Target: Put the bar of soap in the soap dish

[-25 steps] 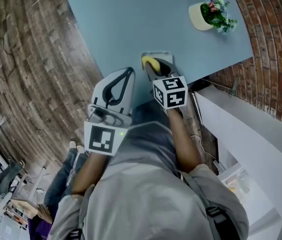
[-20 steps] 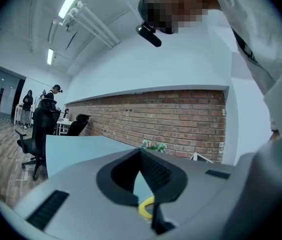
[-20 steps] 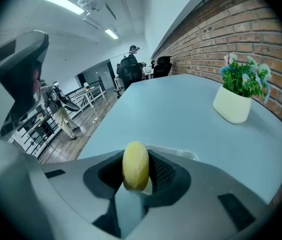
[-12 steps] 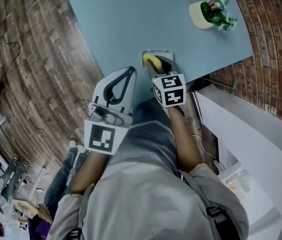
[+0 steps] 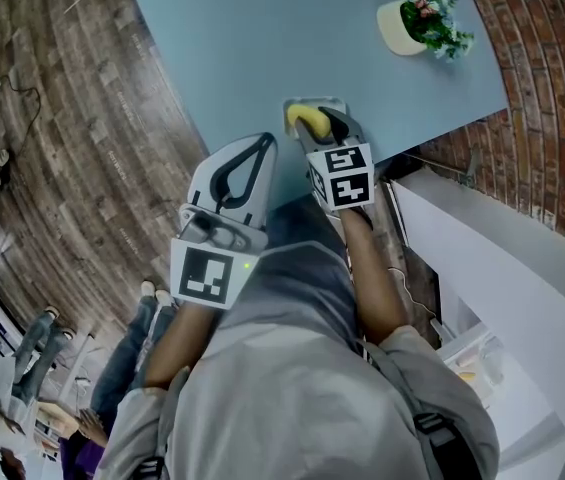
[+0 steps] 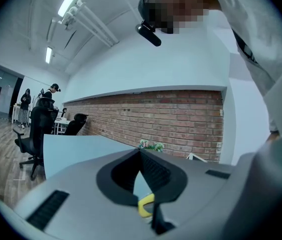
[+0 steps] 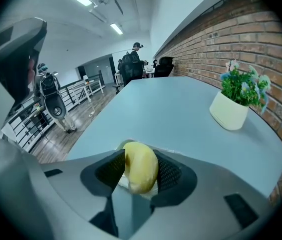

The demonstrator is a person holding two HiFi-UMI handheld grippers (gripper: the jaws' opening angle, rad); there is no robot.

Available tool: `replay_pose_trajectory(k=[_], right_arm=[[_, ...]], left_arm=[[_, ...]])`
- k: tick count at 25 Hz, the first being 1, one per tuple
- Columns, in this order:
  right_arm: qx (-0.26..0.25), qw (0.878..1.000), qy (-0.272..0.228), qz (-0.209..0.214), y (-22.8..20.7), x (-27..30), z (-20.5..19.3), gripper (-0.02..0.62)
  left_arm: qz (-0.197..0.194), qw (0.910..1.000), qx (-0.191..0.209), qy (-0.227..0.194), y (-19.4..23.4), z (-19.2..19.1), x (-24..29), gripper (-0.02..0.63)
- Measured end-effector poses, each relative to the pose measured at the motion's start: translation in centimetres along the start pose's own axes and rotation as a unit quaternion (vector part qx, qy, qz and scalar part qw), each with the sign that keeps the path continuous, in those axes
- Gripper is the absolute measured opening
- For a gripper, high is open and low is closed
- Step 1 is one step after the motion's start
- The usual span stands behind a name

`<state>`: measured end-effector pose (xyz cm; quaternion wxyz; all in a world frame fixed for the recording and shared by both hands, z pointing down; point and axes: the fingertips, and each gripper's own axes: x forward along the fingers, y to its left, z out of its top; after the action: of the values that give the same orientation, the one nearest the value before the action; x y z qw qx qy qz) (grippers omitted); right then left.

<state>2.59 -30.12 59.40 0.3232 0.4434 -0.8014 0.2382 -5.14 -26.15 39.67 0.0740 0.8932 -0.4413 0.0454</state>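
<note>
the yellow oval bar of soap [image 7: 141, 168] is tipped on end, its low end seemingly resting in the pale rectangular soap dish [image 5: 307, 103] at the near edge of the light blue tabletop [image 5: 262, 38]. it's smooth and rounded, probably slippery. the right hand-held gripper [image 7: 140, 159] is opening its jaws with the soap between them, so i'd call this the release. next it needs to back out without dragging the soap. the left hand-held gripper [image 6: 141, 151] is closed and empty.

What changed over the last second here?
The right gripper rolled slightly and its jaws are opening, letting go of the soap at the dish. The left gripper, the dish and the plant stayed put.
</note>
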Motion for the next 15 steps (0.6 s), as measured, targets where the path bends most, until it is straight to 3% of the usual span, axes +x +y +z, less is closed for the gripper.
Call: replay_pose_trajectory(k=[15], right_arm=[[-0.011, 0.999, -0.009, -0.048, -1.2, -0.4, 0.2, 0.206]], left_arm=[[-0.001, 1.0, -0.006, -0.002, 0.2, 0.0, 0.2, 0.003]])
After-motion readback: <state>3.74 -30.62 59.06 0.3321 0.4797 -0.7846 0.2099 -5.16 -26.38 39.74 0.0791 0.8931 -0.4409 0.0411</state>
